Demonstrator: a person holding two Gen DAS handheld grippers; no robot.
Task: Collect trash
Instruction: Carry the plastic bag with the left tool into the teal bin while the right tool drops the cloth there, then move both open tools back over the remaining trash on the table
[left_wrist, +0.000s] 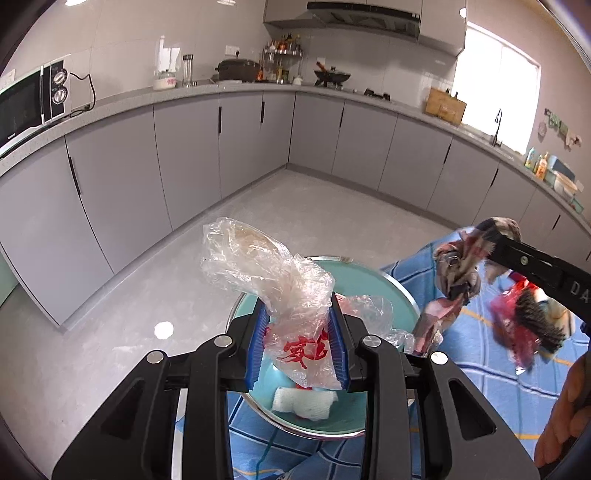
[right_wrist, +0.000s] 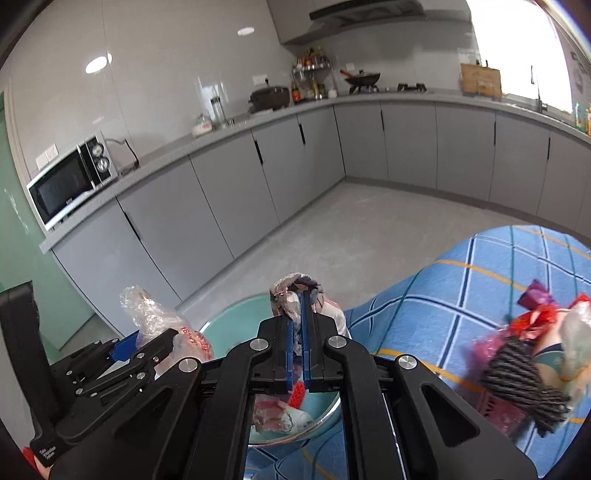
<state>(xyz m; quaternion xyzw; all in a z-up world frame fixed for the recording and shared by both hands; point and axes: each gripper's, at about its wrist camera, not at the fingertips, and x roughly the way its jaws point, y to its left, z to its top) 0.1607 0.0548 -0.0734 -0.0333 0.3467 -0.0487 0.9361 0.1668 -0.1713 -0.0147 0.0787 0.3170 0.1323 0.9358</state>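
Observation:
My left gripper is shut on a clear plastic bag with red print, its blue pads pressing both sides. It hangs over a teal metal-rimmed bowl that holds a white crumpled tissue. To the right, my right gripper is shut on a crumpled patterned wrapper. In the right wrist view the right gripper pinches that wrapper at its tips above the bowl. The left gripper and its bag sit at lower left.
The bowl stands at the edge of a table with a blue checked cloth. A heap of more trash, dark ribbed and red pieces, lies on the right. Grey floor and cabinets lie beyond; a microwave sits on the counter.

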